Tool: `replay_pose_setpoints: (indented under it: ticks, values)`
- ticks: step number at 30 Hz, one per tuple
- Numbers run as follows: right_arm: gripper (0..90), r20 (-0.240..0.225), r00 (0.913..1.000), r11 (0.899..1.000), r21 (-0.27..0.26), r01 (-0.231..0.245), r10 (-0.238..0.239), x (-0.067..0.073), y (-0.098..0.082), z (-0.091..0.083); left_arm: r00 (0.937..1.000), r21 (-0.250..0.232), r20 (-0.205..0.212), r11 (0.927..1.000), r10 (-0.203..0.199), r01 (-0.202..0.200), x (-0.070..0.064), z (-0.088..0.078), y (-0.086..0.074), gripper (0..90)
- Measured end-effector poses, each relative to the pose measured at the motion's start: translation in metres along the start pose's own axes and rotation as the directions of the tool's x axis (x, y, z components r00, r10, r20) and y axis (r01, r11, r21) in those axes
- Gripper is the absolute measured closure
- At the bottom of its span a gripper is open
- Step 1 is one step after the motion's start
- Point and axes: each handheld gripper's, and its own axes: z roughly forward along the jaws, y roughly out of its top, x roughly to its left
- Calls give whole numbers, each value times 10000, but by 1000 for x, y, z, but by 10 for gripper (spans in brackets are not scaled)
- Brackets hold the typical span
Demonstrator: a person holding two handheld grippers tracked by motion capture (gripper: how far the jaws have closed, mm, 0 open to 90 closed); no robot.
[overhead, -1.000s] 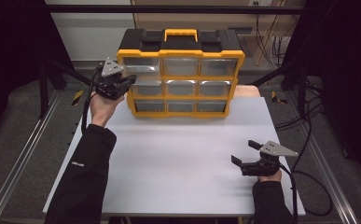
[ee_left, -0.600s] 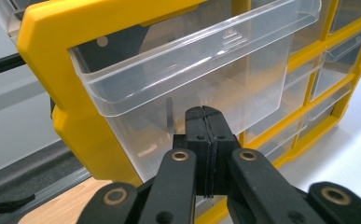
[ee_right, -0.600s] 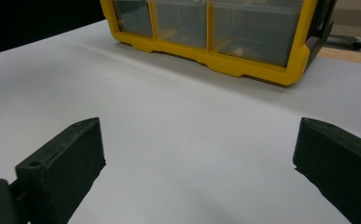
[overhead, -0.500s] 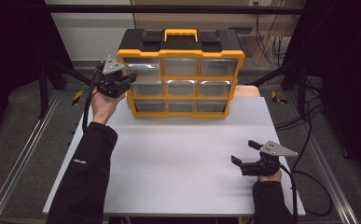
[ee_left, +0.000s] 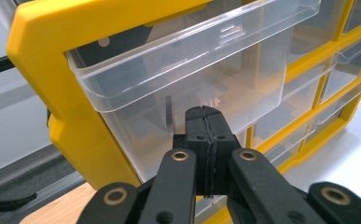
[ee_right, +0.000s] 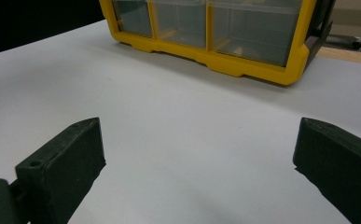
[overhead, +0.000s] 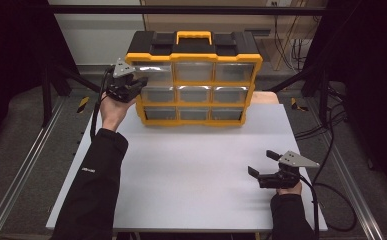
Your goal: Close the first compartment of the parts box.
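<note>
Clear top-left drawer (ee_left: 187, 60) pulled partly out of yellow organizer (overhead: 195, 80) at far edge of bench (overhead: 191, 165). Left gripper (overhead: 137, 83) pressed closed, empty, just beneath that drawer's front. Right gripper (overhead: 261, 165) spread wide, empty, well apart from organizer, over near bench.

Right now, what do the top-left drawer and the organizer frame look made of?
Top-left drawer: clear, glossy, seemingly rigid plastic; you see through its walls, and the rim catches highlights. Organizer frame: opaque yellow plastic, smooth semi-gloss, with rounded moulded edges. Both probably injection-moulded.
</note>
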Motion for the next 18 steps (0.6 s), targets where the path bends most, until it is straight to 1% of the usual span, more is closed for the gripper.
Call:
replay_pose_setpoints:
  ticks: [6, 9, 12, 18]
  values:
    - [22, 9, 10000, 10000, 2, 2, -2, 0, 0, 0, 10000, 27, -57, 10000, 50, -50, 2, 2, 1, 890]
    - [22, 17, 10000, 10000, -3, 6, -6, 0, 0, 0, 10000, -18, -55, 10000, -17, 17, 2, 3, 1, 890]
    - [22, 6, 10000, 10000, -7, 14, -14, 0, 0, 0, 9999, -20, -89, 10000, 61, -61, 2, 5, 1, 890]
    - [22, 16, 10000, 10000, -19, 24, -24, 0, 0, 0, 10000, -63, -81, 10000, -1, 1, 4, 7, 1, 890]
